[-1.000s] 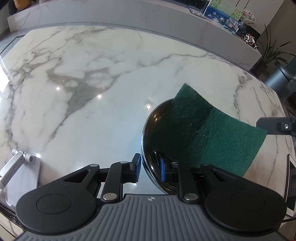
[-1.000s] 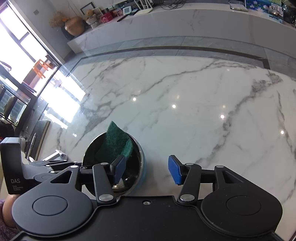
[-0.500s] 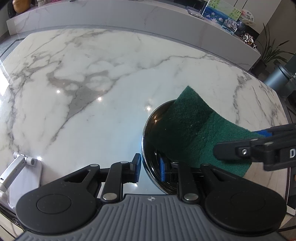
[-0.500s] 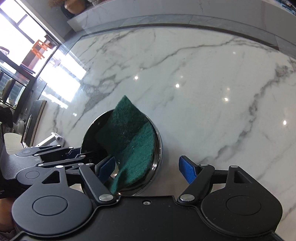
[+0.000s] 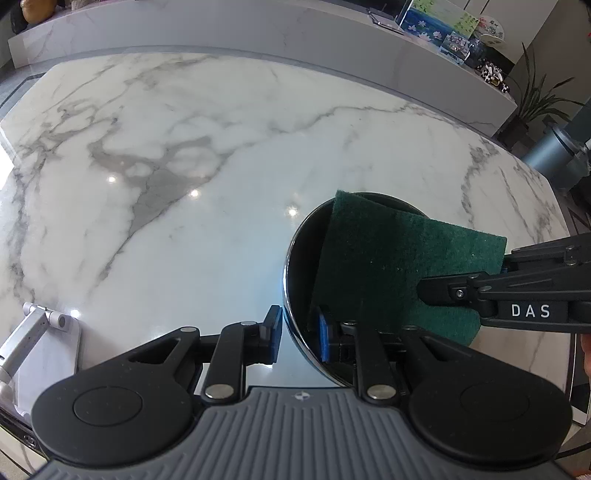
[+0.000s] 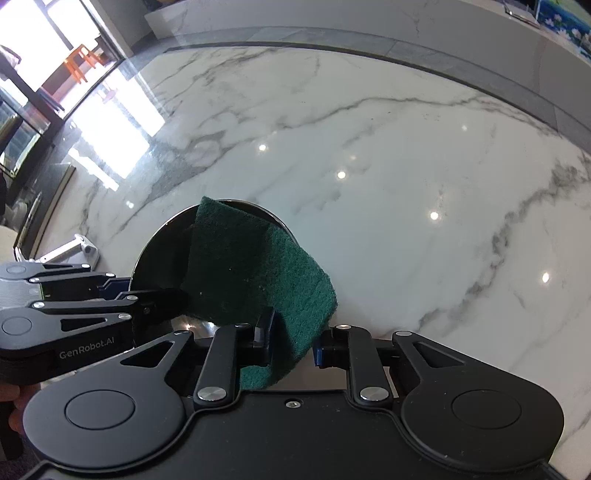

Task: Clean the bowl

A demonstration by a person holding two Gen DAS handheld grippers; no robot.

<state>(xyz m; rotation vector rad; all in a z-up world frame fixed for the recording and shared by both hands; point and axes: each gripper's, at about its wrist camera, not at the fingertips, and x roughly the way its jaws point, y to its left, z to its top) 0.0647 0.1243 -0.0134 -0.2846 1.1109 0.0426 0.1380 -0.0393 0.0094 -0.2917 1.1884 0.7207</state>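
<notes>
A shiny dark metal bowl (image 5: 295, 266) stands on the white marble table (image 5: 184, 147). My left gripper (image 5: 299, 334) is shut on the bowl's near rim, one pad outside and one inside. A green scouring pad (image 5: 399, 258) lies folded in the bowl and hangs over its right rim. In the right wrist view my right gripper (image 6: 291, 343) is closing its jaws on the overhanging edge of the scouring pad (image 6: 251, 266), which is pinched between the blue pads. From the left wrist view the right gripper (image 5: 428, 291) comes in from the right.
A white metal stand (image 5: 33, 332) lies at the table's near left. A marble ledge (image 5: 258, 29) with pictures runs behind the table. A potted plant (image 5: 535, 99) and a grey bin (image 5: 554, 155) stand off the far right corner.
My right gripper came down and leftward to the bowl's right rim, spread its jaws, then closed them on the pad's overhanging edge. The left gripper and bowl kept still.
</notes>
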